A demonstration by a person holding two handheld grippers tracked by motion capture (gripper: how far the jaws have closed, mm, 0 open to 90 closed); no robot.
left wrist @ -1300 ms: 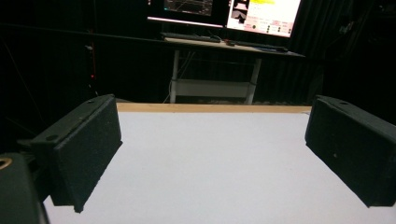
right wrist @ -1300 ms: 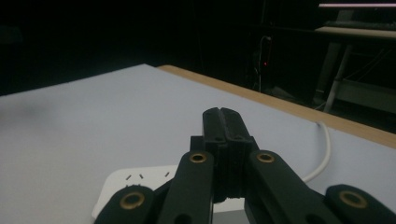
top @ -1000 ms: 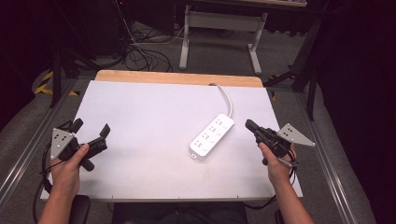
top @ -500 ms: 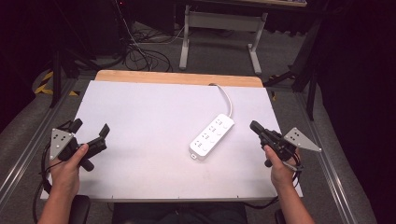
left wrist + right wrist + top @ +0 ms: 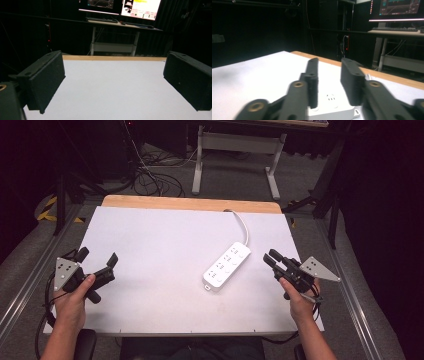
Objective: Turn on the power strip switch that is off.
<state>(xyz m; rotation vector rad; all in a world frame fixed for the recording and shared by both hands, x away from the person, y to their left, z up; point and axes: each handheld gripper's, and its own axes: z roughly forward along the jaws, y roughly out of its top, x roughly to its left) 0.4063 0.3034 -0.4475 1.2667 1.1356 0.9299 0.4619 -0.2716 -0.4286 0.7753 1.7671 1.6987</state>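
- My right gripper (image 5: 270, 259) jaws have just been opening a little, with nothing between them.
- The power strip (image 5: 227, 266) is lying just ahead.
- My left gripper (image 5: 96, 261) jaws are standing wide.

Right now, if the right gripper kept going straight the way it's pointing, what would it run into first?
Most likely the white power strip. In the right gripper view it lies on the table just beyond the right gripper, seen through the gap of the part-open jaws, which have just been opening. Nothing is between them. Height is unclear, so it might pass just above.

White power strip (image 5: 227, 266) flat on table, diagonal, cord trailing toward far edge
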